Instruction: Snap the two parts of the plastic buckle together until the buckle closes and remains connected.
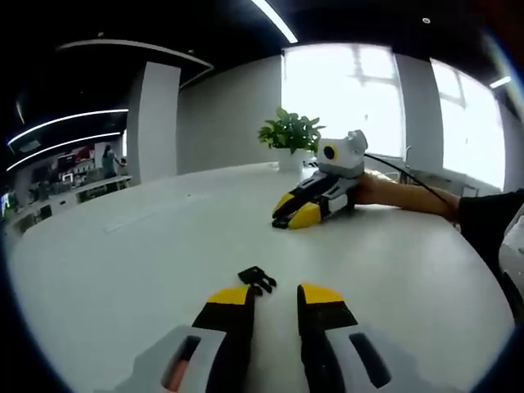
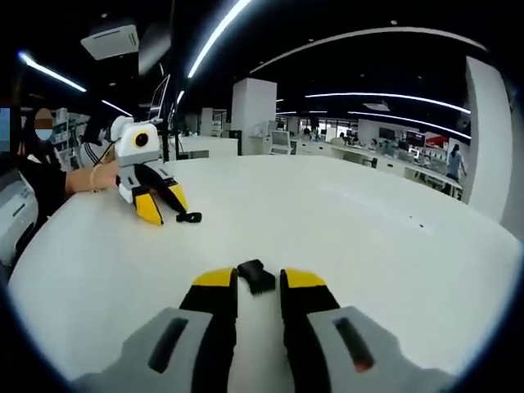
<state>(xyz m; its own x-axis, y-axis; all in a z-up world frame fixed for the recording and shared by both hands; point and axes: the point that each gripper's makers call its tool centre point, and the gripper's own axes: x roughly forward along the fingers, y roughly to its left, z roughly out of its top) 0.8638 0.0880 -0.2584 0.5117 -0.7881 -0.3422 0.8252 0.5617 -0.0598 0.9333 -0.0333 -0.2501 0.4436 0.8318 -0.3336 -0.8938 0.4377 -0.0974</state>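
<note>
Two small black plastic buckle halves lay apart on the white table. One half was found just ahead of the open left gripper, the other ahead of the open right gripper.

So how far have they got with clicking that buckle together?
Barely begun. The two buckle halves lie apart on the white table: one buckle piece just ahead of the left gripper, the other buckle piece at the right gripper tips. Neither looks gripped. Left: picking both up, aligning, snapping.
</note>
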